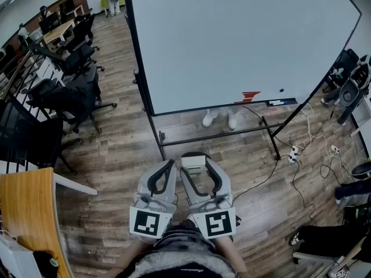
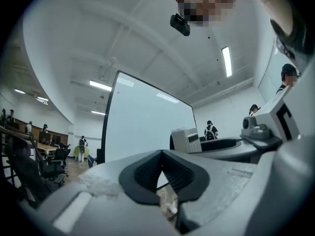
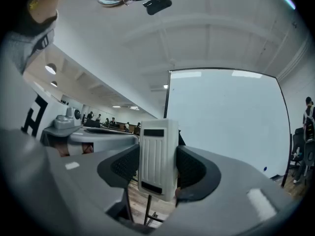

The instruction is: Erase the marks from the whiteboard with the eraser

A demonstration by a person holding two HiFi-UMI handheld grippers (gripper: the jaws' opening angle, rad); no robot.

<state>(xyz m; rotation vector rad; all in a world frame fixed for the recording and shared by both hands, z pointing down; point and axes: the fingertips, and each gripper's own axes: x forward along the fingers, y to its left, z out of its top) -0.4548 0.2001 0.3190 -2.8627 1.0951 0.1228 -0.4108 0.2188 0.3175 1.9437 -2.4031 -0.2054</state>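
Observation:
The large whiteboard stands ahead on a black frame. Near its bottom edge are a red mark and a small blue dot. The blue dot also shows low on the whiteboard in the right gripper view. My right gripper is shut on the white eraser, which stands upright between the pads; the eraser is well short of the board. My left gripper hangs beside it, shut with nothing between its jaws. Both grippers are held low over the wooden floor.
Black office chairs crowd the left side. A wooden desk is at lower left. A power strip and cables lie on the floor at right. A person's shoes show behind the board. Markers rest on the board's tray.

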